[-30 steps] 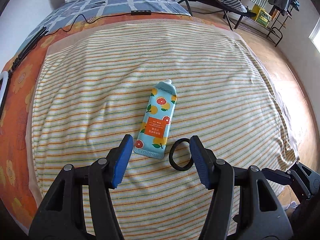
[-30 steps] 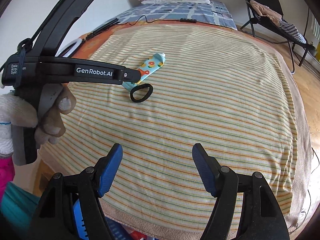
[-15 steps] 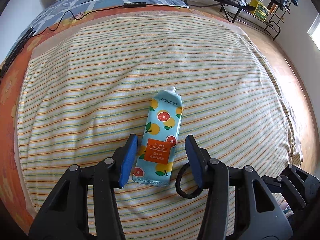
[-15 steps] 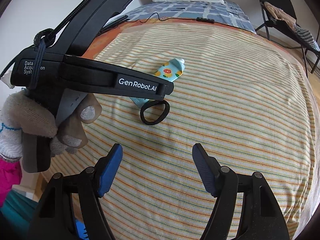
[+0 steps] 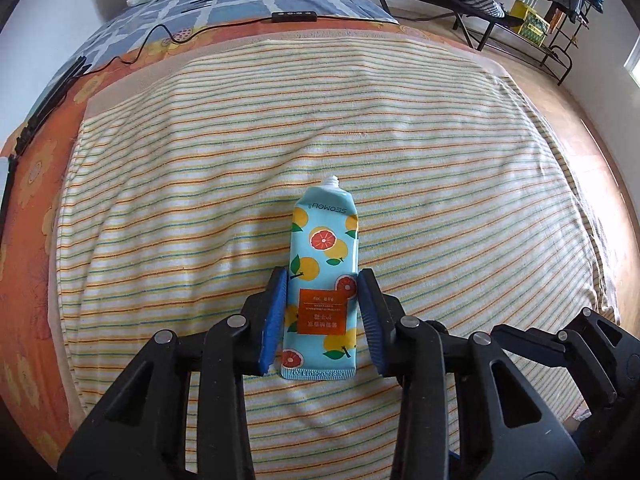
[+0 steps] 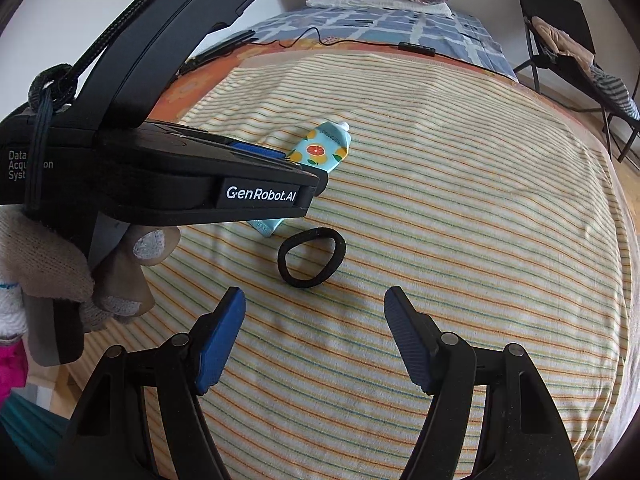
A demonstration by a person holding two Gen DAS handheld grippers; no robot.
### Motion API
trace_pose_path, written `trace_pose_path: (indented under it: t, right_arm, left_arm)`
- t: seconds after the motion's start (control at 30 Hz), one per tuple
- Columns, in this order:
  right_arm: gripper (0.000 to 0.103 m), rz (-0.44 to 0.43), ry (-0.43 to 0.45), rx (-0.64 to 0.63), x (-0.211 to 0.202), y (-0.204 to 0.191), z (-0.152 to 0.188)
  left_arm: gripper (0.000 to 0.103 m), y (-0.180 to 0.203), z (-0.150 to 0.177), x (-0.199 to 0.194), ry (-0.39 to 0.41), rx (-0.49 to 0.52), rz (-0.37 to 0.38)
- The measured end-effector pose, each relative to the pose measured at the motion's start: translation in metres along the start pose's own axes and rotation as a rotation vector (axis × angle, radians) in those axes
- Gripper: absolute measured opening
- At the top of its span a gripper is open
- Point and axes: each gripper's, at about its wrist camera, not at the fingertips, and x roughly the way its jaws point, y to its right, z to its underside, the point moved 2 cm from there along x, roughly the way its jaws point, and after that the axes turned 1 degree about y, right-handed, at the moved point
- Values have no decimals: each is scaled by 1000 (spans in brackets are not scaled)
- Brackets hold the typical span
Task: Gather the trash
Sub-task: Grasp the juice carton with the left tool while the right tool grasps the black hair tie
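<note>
The flattened light-blue citrus-print tube [image 5: 323,292] is lying on the striped yellow towel [image 5: 440,152], between the left gripper [image 5: 322,316] fingers. The black elastic hair band [image 6: 311,257] is lying just right of the tube, ahead of the right gripper [image 6: 315,340].

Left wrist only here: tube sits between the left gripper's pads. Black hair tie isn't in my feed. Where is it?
Observer: The hair tie lies on the striped sheet, close to the tube's crimped end.
Operator: Right gripper?
Observer: The right gripper is open and empty, with the tie just ahead of its tips.
Operator: Who's on the left gripper?
Observer: A gloved hand grips the left gripper's handle, at the bed's near edge.
</note>
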Motion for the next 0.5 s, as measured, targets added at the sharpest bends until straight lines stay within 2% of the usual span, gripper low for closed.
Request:
trace_pose_path:
  t: [0.03,0.27,0.4,0.5]
  right_arm:
    - [71,7,2,-9,2,-2,-1]
    - [45,58,-5,-51,18,-8,-6]
    - [20,39,8,-51,15,-5,-7]
    - [11,29,10,-38,14,0,-8]
  left_arm:
    - [36,-4,2,-2,1,-12,3]
    - [36,-29,14,-13,3,-55,-14]
    - [36,-35,20,-20,9,-70,-21]
    - [36,-36,25,-27,15,-76,-22]
